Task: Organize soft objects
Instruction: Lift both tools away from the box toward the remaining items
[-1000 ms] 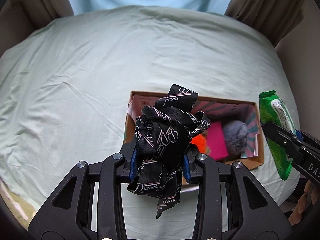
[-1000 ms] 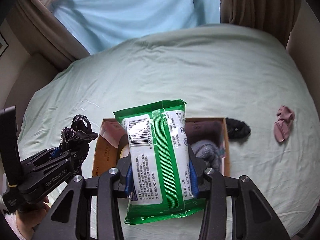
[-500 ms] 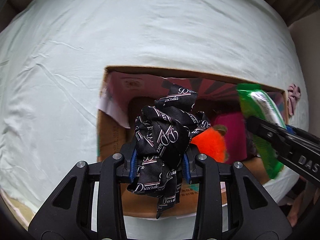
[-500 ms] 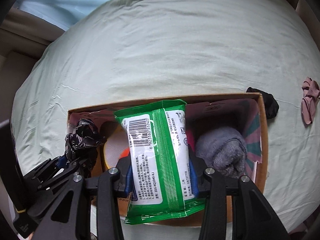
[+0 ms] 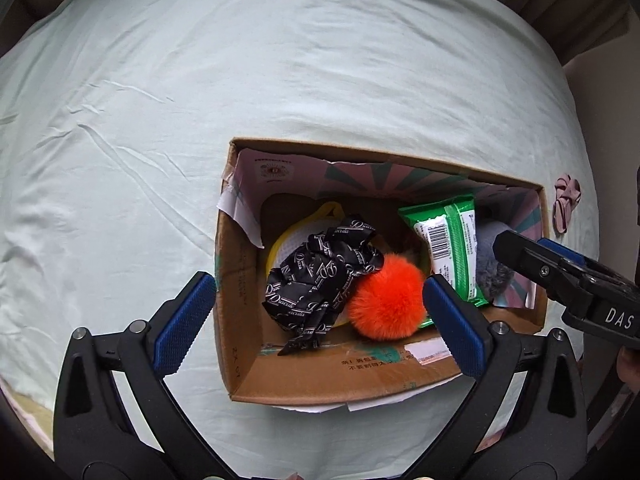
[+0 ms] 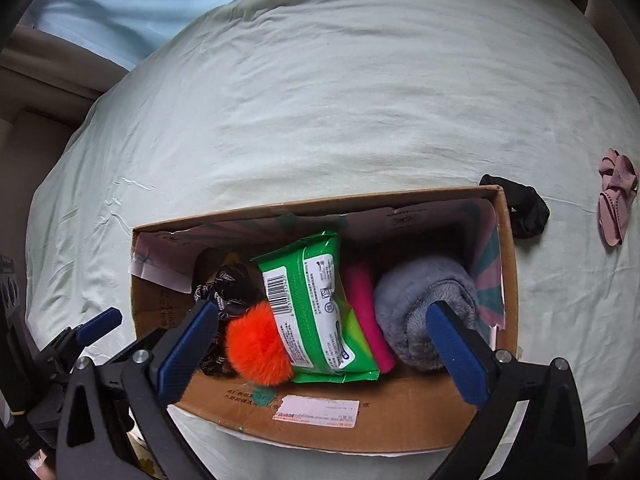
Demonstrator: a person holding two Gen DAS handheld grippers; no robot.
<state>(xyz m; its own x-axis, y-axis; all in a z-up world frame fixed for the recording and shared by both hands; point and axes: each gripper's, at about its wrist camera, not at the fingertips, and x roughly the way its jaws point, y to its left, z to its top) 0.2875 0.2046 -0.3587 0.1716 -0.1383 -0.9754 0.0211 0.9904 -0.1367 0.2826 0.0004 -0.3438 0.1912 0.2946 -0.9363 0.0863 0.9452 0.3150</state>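
The black printed ribbon (image 5: 320,276) lies in the cardboard box (image 5: 240,320) on the bed (image 5: 200,100), against an orange pompom (image 5: 386,296), below the left hand-held gripper (image 5: 316,316), whose jaws are opening, nothing pressed between them. The green wipes packet (image 6: 316,308) rests inside beside a grey fluffy cloth (image 6: 424,304), under the right hand-held gripper (image 6: 320,344), likewise opening and gripping nothing.

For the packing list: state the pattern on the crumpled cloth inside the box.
The crumpled cloth is black with white cursive lettering and thin pale stripes, clearest in the left wrist view.
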